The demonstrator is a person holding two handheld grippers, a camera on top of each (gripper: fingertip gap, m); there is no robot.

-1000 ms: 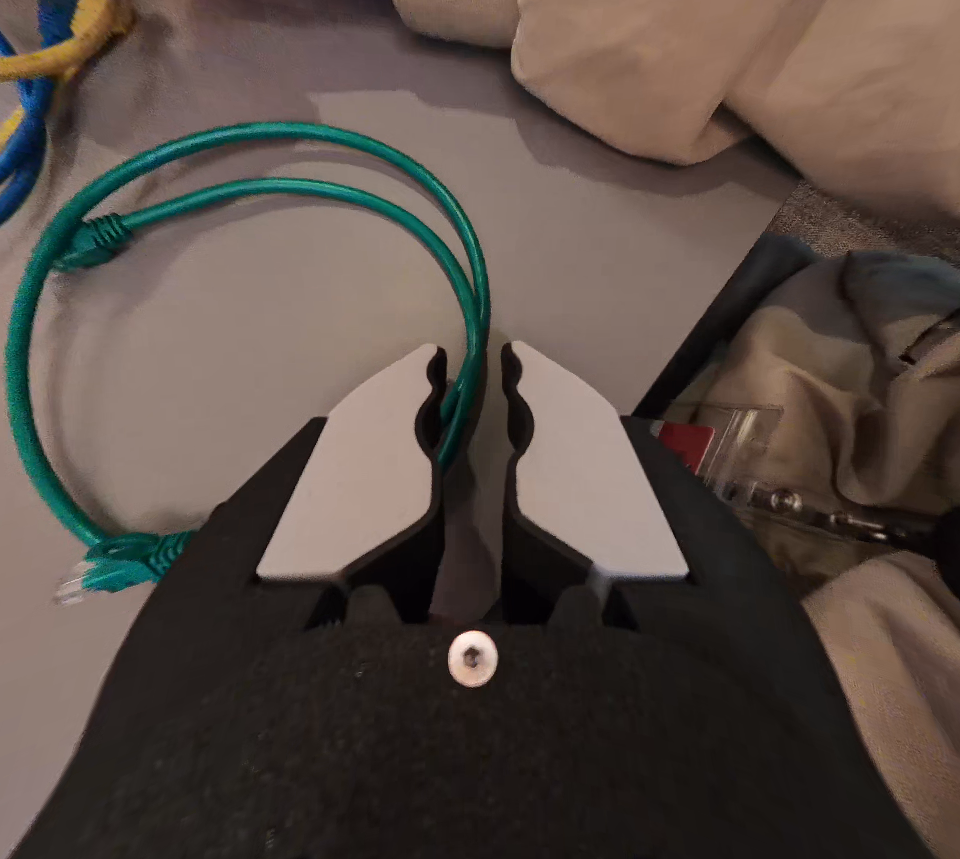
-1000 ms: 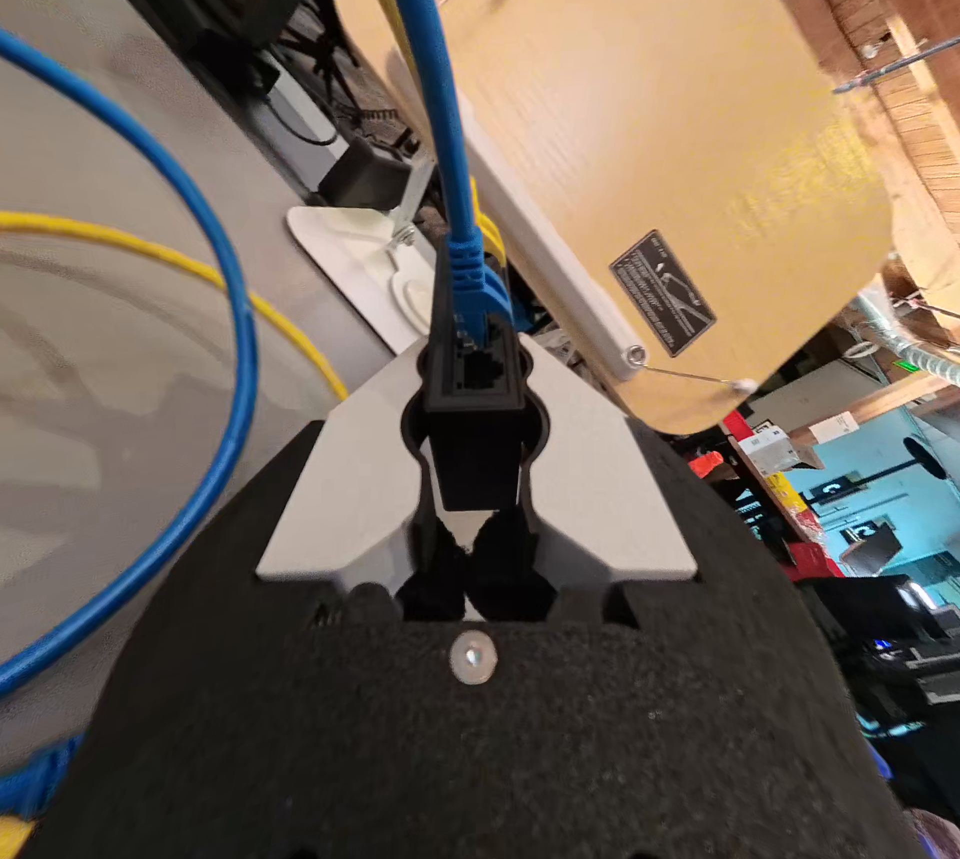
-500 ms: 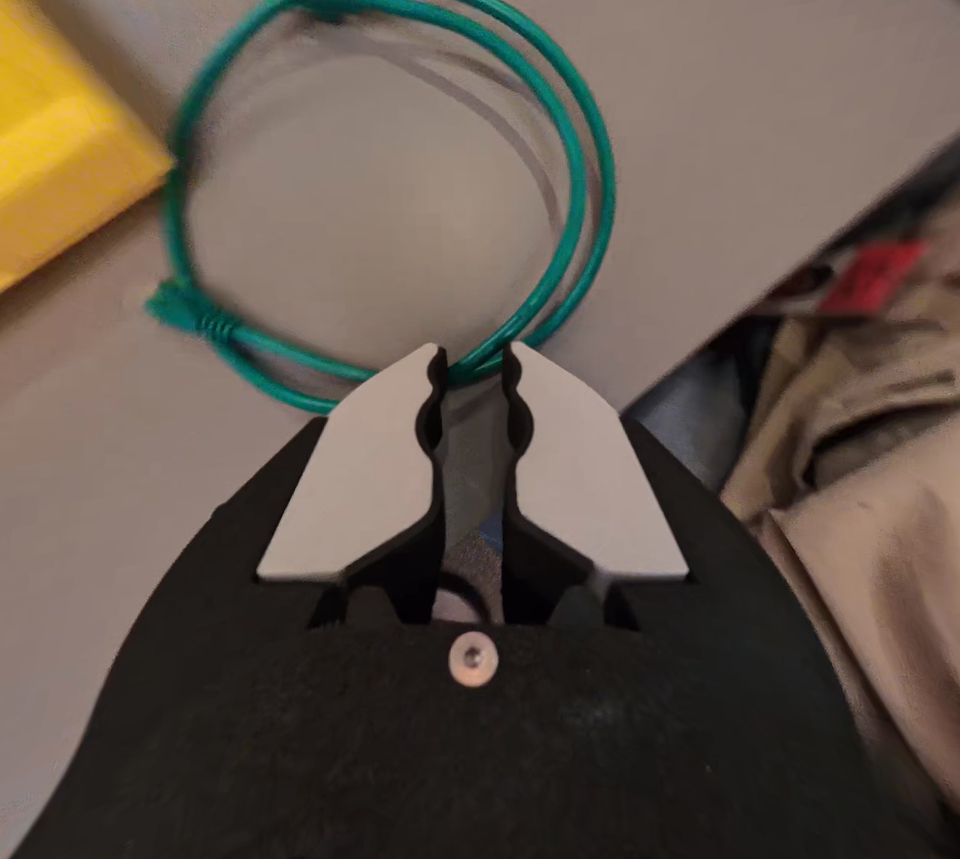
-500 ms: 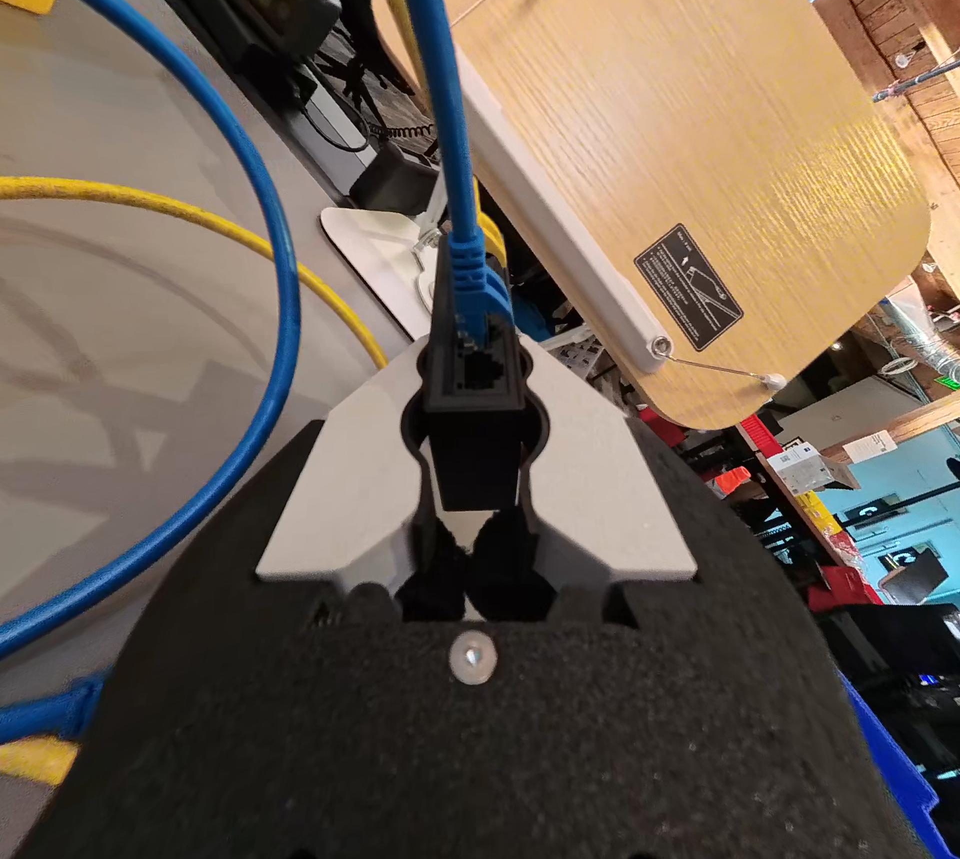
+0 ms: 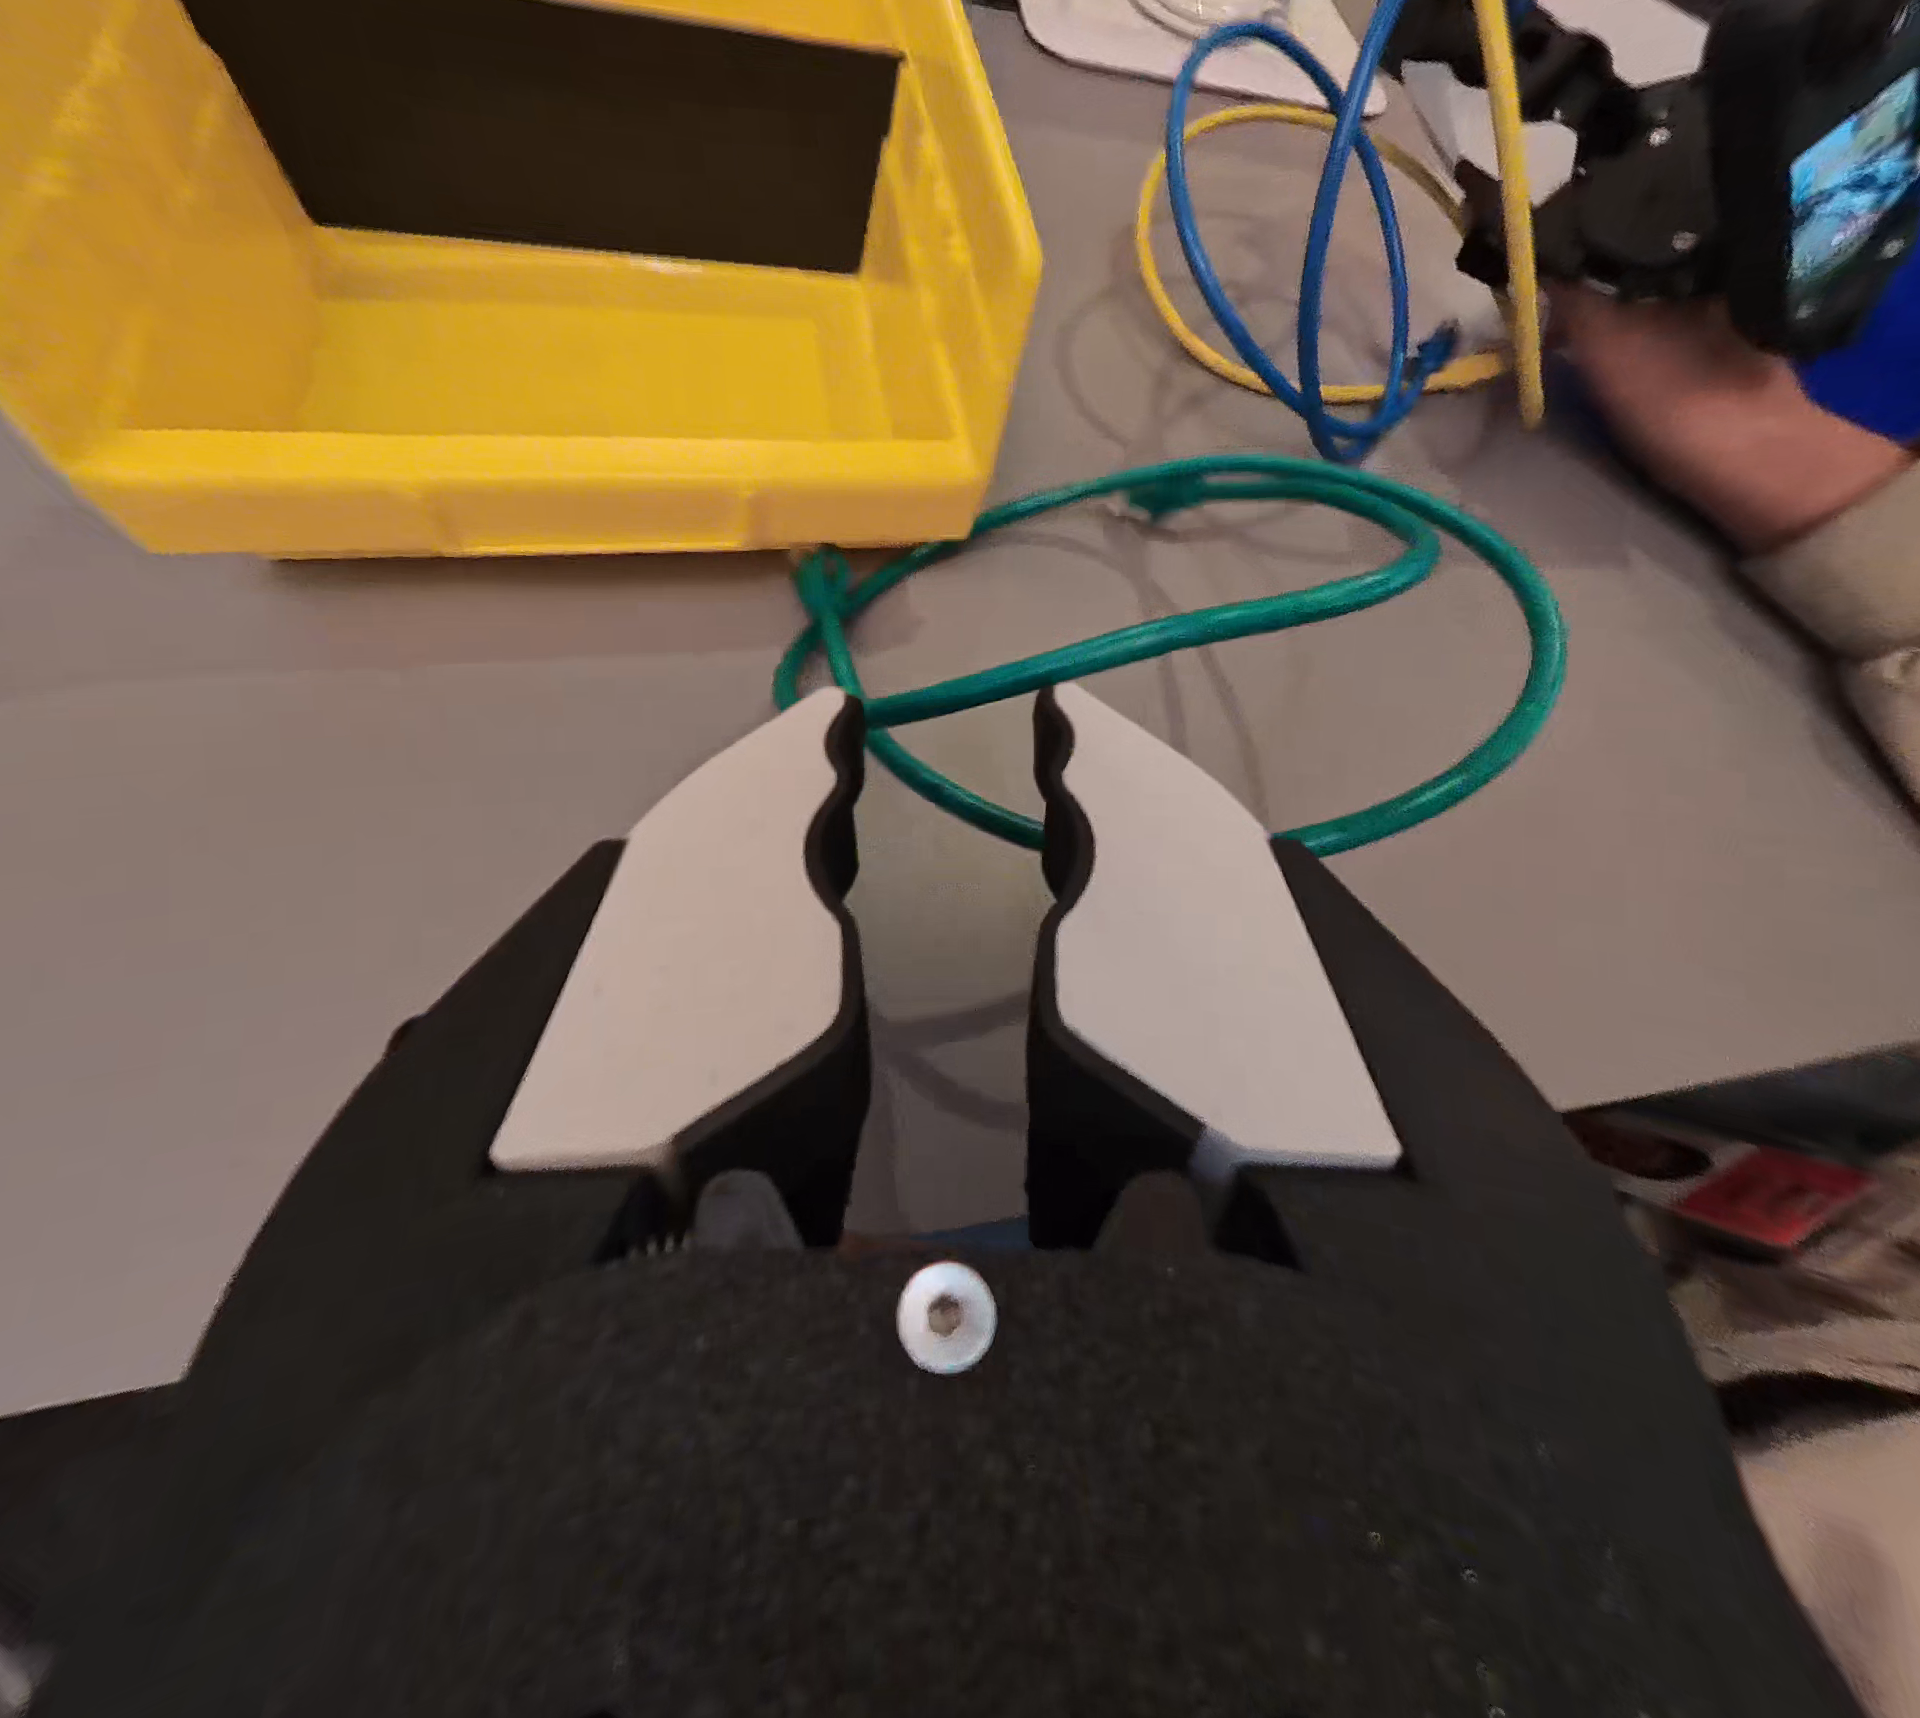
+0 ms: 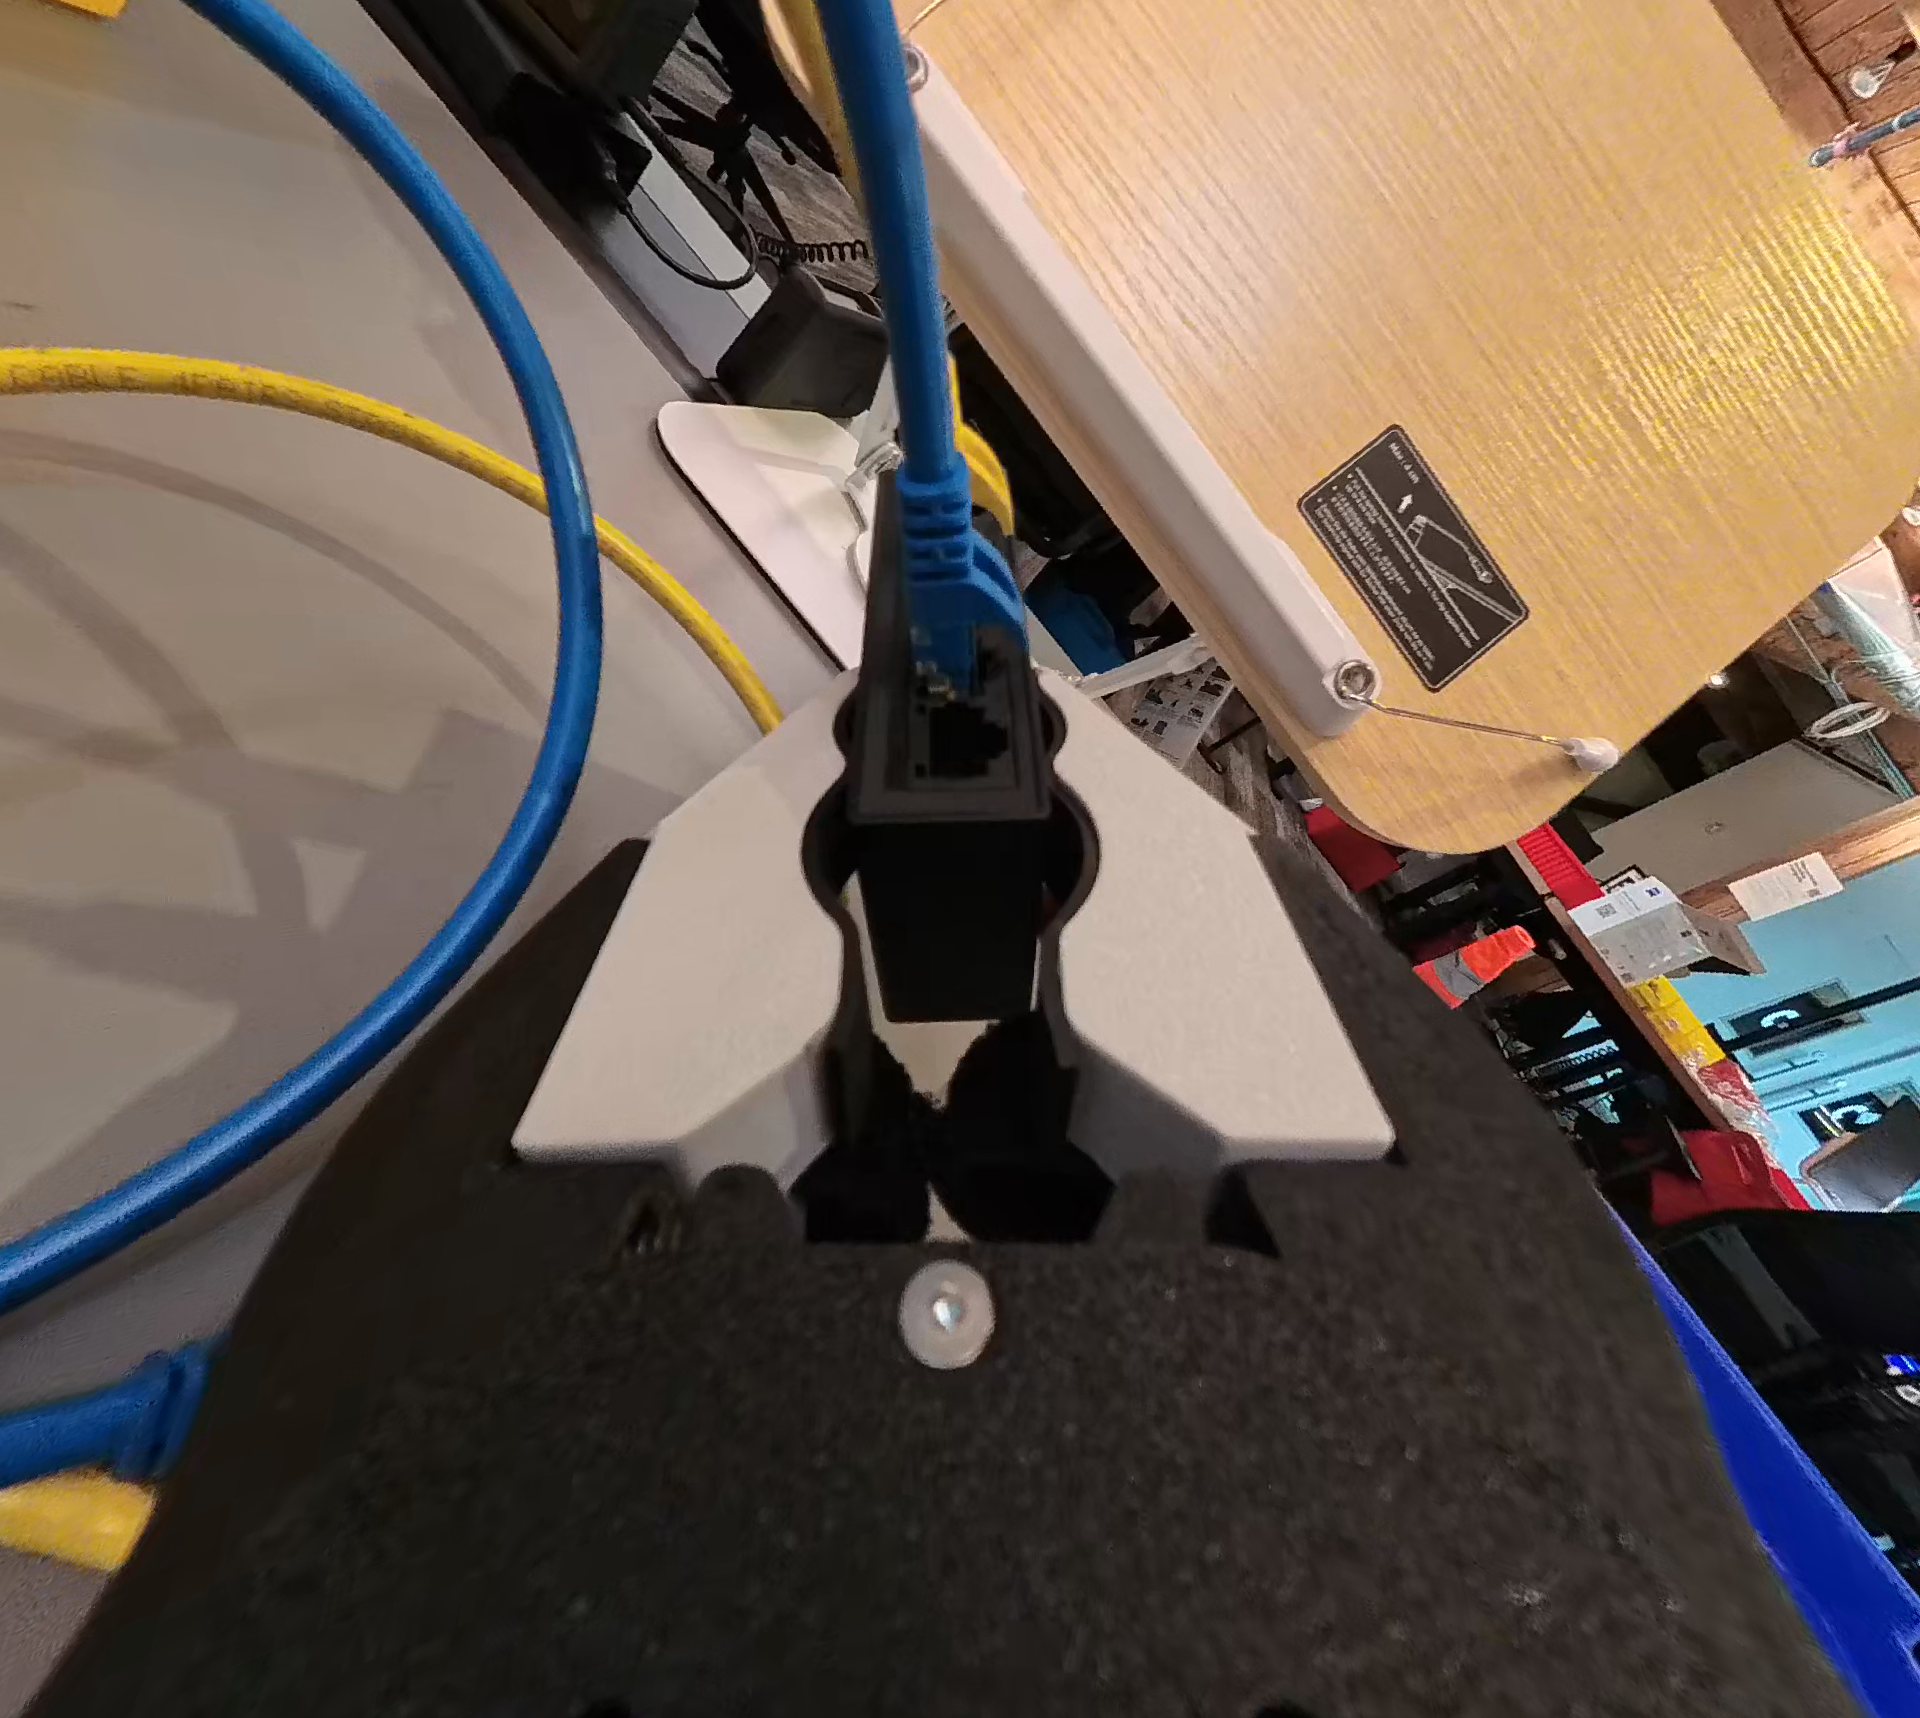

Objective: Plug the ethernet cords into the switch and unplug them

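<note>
In the left wrist view, the left gripper (image 5: 948, 712) is above the grey table (image 5: 312, 837) with its two fingers spread apart, and nothing is pinched between them. The green cord (image 5: 1143, 629) lies in a loose coil on the table just in front of the fingertips; one strand of it crosses the gap between them, and another passes behind the right finger. One green plug end is near the corner of the yellow bin (image 5: 499, 380), which stands on the table to the left with a dark cardboard panel inside it. Farther to the right, the blue cord (image 5: 1340, 214) and the yellow cord (image 5: 1496, 141) rise from the table in loops toward the right gripper (image 5: 1496, 214), which is seen there at a distance, with a forearm below it.

In the right wrist view, the right gripper (image 6: 948, 795) has its fingers pressed against the sides of the small black switch (image 6: 951, 899) and holds it tight. The blue cord (image 6: 894, 214) comes down from above and its plug sits in a port of the switch. A second port just below the plug is free. The yellow cord (image 6: 436, 442) curves over the table (image 6: 156, 214) behind the blue loop. A wooden board (image 6: 1403, 214) with a black sticker (image 6: 1413, 556) stands behind the switch
</note>
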